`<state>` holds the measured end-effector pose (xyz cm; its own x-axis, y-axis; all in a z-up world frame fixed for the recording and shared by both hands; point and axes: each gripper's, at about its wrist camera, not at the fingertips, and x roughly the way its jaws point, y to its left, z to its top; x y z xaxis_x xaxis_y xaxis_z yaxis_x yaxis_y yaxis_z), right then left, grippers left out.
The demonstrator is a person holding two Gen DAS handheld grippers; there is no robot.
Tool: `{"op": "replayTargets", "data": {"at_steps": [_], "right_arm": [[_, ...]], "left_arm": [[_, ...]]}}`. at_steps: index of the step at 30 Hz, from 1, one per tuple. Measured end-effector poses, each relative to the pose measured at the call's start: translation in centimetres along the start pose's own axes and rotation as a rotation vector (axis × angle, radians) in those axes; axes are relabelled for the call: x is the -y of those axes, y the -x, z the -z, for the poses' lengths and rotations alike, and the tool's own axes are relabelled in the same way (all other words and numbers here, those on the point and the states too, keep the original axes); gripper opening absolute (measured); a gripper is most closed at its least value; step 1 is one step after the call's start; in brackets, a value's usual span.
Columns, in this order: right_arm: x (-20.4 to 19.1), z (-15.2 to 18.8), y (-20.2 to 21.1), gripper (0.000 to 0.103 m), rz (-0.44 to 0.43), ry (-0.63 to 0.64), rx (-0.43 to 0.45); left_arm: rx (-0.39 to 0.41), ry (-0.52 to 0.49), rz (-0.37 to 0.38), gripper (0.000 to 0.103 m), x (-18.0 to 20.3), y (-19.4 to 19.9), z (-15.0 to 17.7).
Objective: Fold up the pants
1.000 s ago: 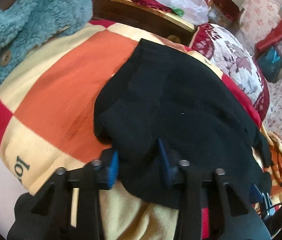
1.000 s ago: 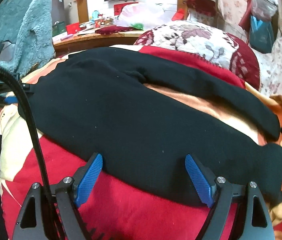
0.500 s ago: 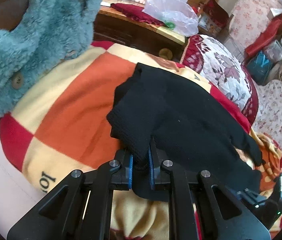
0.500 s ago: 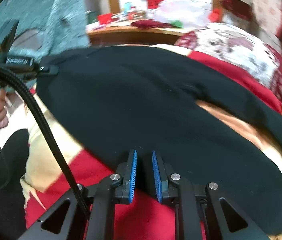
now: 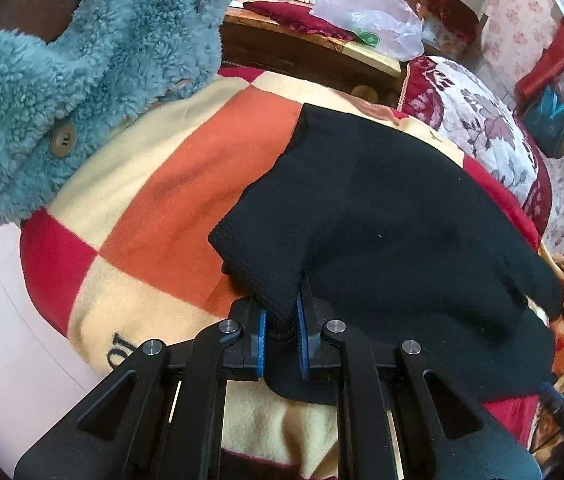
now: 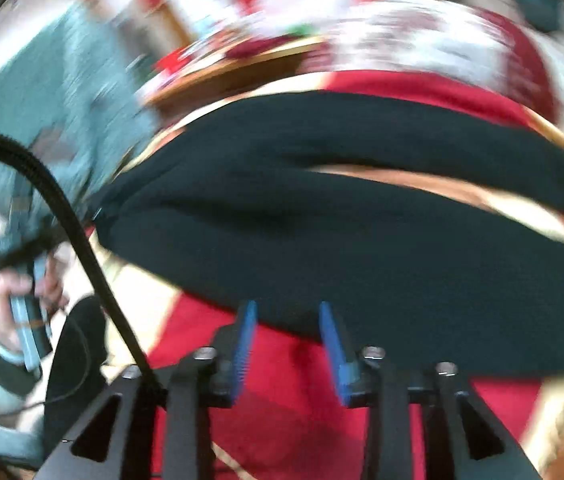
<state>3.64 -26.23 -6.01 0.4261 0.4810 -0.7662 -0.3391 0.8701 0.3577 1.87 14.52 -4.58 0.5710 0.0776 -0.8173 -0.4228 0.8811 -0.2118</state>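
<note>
Black knit pants [image 5: 394, 216] lie on a checked orange, cream and red blanket [image 5: 170, 184]. My left gripper [image 5: 282, 320] is shut on a bunched fold at the pants' near left edge and holds it raised off the blanket. In the blurred right wrist view the pants [image 6: 342, 232] stretch across the frame with the two legs apart. My right gripper [image 6: 288, 316] has its blue pads parted at the pants' near edge, with nothing between them.
The person's teal fleece jacket [image 5: 82, 60] fills the upper left. A wooden table [image 5: 322, 44] with a plastic bag [image 5: 366, 12] stands behind the bed. A floral quilt [image 5: 478, 112] lies at the right. A black cable [image 6: 62, 208] crosses the right wrist view.
My left gripper closed on the pants' edge and lifted the fold. My right gripper closed at the pants' near edge half a second ago and has now opened, moving fast.
</note>
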Motion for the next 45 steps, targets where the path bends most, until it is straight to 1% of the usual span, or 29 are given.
{"op": "replayTargets", "data": {"at_steps": [4, 7, 8, 13, 15, 16, 18, 20, 21, 22, 24, 25, 26, 27, 28, 30, 31, 32, 33, 34, 35, 36, 38, 39, 41, 42, 43, 44, 45], "right_arm": [[6.8, 1.5, 2.9, 0.050, 0.138, -0.198, 0.034], [10.9, 2.1, 3.2, 0.053, 0.189, -0.375, 0.041], [11.4, 2.2, 3.3, 0.053, 0.201, -0.404, 0.041], [13.0, 2.1, 3.1, 0.056, 0.189, -0.506, 0.079], [13.9, 1.7, 3.2, 0.056, 0.158, -0.570, 0.108], [14.0, 1.5, 3.0, 0.056, 0.158, -0.575, 0.112], [14.1, 1.1, 2.2, 0.056, 0.145, -0.544, 0.100], [14.2, 1.0, 2.5, 0.045, 0.142, -0.533, 0.113], [14.2, 1.1, 2.8, 0.036, 0.128, -0.542, 0.114], [14.4, 1.3, 3.3, 0.036, 0.115, -0.554, 0.112], [14.0, 2.0, 4.1, 0.036, 0.118, -0.581, 0.096], [13.7, 2.3, 4.5, 0.040, 0.114, -0.590, 0.105], [13.5, 2.9, 4.8, 0.046, 0.104, -0.602, 0.108], [13.6, 2.9, 4.4, 0.062, 0.103, -0.615, 0.100], [13.8, 3.7, 4.3, 0.066, 0.102, -0.634, 0.088], [14.6, 4.0, 3.3, 0.066, 0.079, -0.675, 0.078], [14.8, 3.9, 3.1, 0.066, 0.076, -0.674, 0.094], [14.9, 3.4, 3.0, 0.065, 0.078, -0.651, 0.117], [14.9, 3.1, 3.0, 0.046, 0.085, -0.626, 0.132], [15.0, 2.9, 3.0, 0.021, 0.083, -0.602, 0.140], [15.0, 2.7, 3.1, 0.010, 0.065, -0.588, 0.144], [14.9, 2.8, 3.3, 0.006, 0.056, -0.583, 0.149], [14.1, 2.8, 4.3, 0.006, 0.076, -0.548, 0.154], [13.8, 2.7, 4.6, 0.006, 0.085, -0.530, 0.148], [13.3, 2.6, 4.2, 0.006, 0.145, -0.490, 0.093], [13.2, 2.6, 3.5, 0.007, 0.166, -0.484, 0.045], [13.4, 2.6, 3.0, 0.009, 0.159, -0.505, 0.022], [13.7, 2.7, 3.0, 0.011, 0.145, -0.536, 0.018], [13.8, 2.6, 3.1, 0.016, 0.139, -0.562, 0.015]], "left_arm": [[-0.023, 0.016, 0.011, 0.011, -0.4, -0.5, 0.2], [-0.022, 0.005, -0.006, 0.011, 0.0, -0.5, 0.4], [-0.026, 0.002, -0.012, 0.011, 0.1, -0.6, 0.4], [-0.054, 0.020, -0.013, 0.011, -0.1, -1.2, 0.3], [-0.057, 0.022, -0.015, 0.011, -0.1, -1.2, 0.4], [-0.056, 0.018, -0.017, 0.011, -0.1, -1.2, 0.4], [-0.057, 0.010, -0.023, 0.011, -0.1, -1.3, 0.4], [-0.062, 0.008, -0.025, 0.011, -0.1, -1.3, 0.5], [-0.064, 0.009, -0.024, 0.011, -0.2, -1.3, 0.5], [-0.065, 0.010, -0.023, 0.011, -0.1, -1.2, 0.5], [-0.062, 0.008, -0.024, 0.012, -0.1, -1.2, 0.5], [-0.063, 0.010, -0.026, 0.012, -0.1, -1.2, 0.5], [-0.064, 0.010, -0.026, 0.012, -0.1, -1.2, 0.5], [-0.064, 0.012, -0.029, 0.012, -0.1, -1.2, 0.5], [-0.063, 0.010, -0.032, 0.012, 0.0, -1.2, 0.5], [-0.060, 0.003, -0.038, 0.012, 0.1, -1.1, 0.7], [-0.059, -0.001, -0.040, 0.012, 0.2, -1.1, 0.8], [-0.057, -0.003, -0.041, 0.012, 0.3, -1.1, 0.8], [-0.057, -0.003, -0.041, 0.012, 0.3, -1.1, 0.9], [-0.058, 0.000, -0.038, 0.012, 0.3, -1.0, 0.9], [-0.058, 0.002, -0.034, 0.012, 0.3, -0.9, 1.0], [-0.056, 0.003, -0.026, 0.012, 0.3, -0.6, 1.1], [-0.053, 0.000, -0.017, 0.012, 0.3, -0.4, 1.2], [-0.056, -0.005, -0.012, 0.013, 0.3, -0.5, 1.3], [-0.071, -0.006, -0.014, 0.017, 0.2, -0.8, 1.4], [-0.080, 0.006, -0.006, 0.023, -0.1, -0.8, 1.5], [-0.093, 0.021, 0.002, 0.026, -0.4, -0.8, 1.6], [-0.109, 0.029, 0.007, 0.037, -0.8, -0.7, 1.6], [-0.122, 0.035, 0.008, 0.049, -1.1, -0.4, 1.7]]}}
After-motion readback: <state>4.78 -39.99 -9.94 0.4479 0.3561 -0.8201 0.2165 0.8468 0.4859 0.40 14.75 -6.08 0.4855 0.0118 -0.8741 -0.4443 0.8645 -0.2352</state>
